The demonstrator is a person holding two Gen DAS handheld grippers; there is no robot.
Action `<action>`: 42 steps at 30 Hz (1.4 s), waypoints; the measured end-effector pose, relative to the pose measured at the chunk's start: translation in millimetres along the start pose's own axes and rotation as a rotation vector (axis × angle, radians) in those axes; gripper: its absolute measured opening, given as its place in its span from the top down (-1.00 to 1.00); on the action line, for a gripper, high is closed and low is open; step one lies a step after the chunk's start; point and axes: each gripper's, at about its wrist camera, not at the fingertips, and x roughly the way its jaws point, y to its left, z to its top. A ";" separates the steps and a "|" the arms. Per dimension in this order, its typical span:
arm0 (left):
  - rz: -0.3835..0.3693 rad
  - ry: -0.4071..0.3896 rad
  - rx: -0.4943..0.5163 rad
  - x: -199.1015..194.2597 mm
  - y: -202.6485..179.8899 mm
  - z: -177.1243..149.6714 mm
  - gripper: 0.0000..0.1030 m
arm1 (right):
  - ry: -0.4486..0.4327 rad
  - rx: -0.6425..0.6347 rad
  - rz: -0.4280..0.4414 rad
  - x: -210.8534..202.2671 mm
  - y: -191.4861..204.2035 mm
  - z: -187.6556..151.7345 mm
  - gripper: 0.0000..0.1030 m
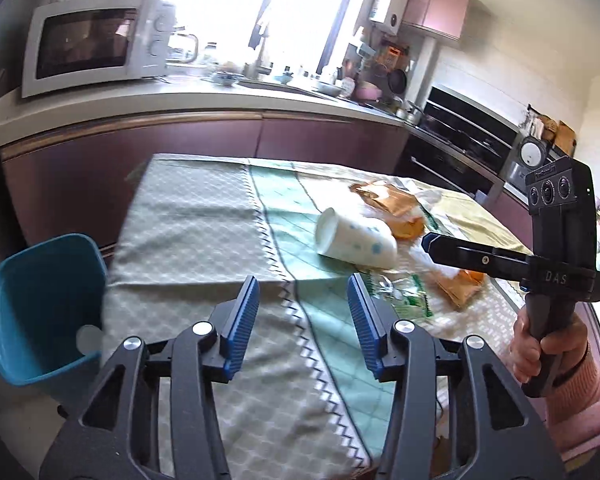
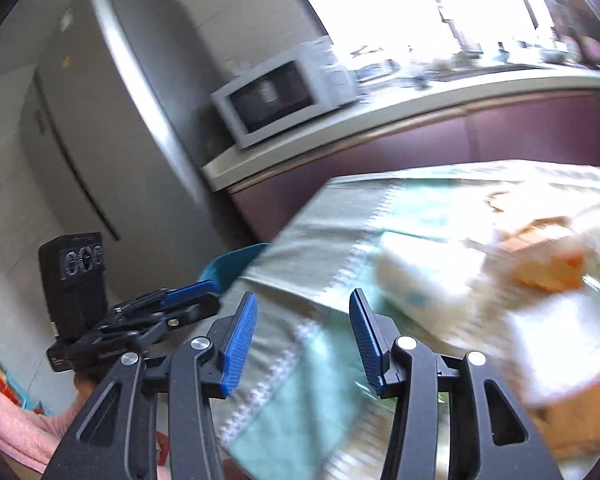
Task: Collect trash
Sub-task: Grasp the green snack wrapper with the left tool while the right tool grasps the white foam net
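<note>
A white paper cup with blue dots (image 1: 354, 239) lies on its side on the table's patterned cloth (image 1: 204, 216). Orange-brown wrappers (image 1: 392, 202) and a clear green-printed wrapper (image 1: 410, 298) lie around it. My left gripper (image 1: 303, 320) is open and empty, above the near part of the table. A teal bin (image 1: 40, 308) stands on the floor left of the table. My right gripper (image 2: 302, 334) is open and empty; its view is blurred, with the cup (image 2: 424, 280) and an orange wrapper (image 2: 548, 268) ahead to the right. It also shows in the left wrist view (image 1: 432, 245), beside the cup.
A kitchen counter (image 1: 204, 100) with a microwave (image 1: 96, 44) runs behind the table. An oven (image 1: 460, 132) stands at the right. A fridge (image 2: 112, 112) stands at the left in the right wrist view. The left gripper (image 2: 192, 294) shows there near the bin (image 2: 230, 260).
</note>
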 end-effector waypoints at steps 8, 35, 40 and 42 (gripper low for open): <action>-0.083 0.114 0.053 59.2 -69.0 -17.7 -0.08 | -0.038 0.221 -0.150 -53.7 -84.3 -38.9 -0.05; -0.108 0.264 -0.025 136.4 -83.2 -17.7 0.59 | -0.107 0.405 -0.084 -24.5 -135.4 -35.2 0.54; -0.133 0.271 -0.043 137.5 -84.8 -20.2 0.85 | -0.117 0.408 -0.047 -28.1 -134.8 -38.9 0.79; -0.140 0.264 -0.040 132.9 -83.8 -20.7 0.87 | -0.124 0.403 -0.034 -30.8 -132.9 -39.8 0.81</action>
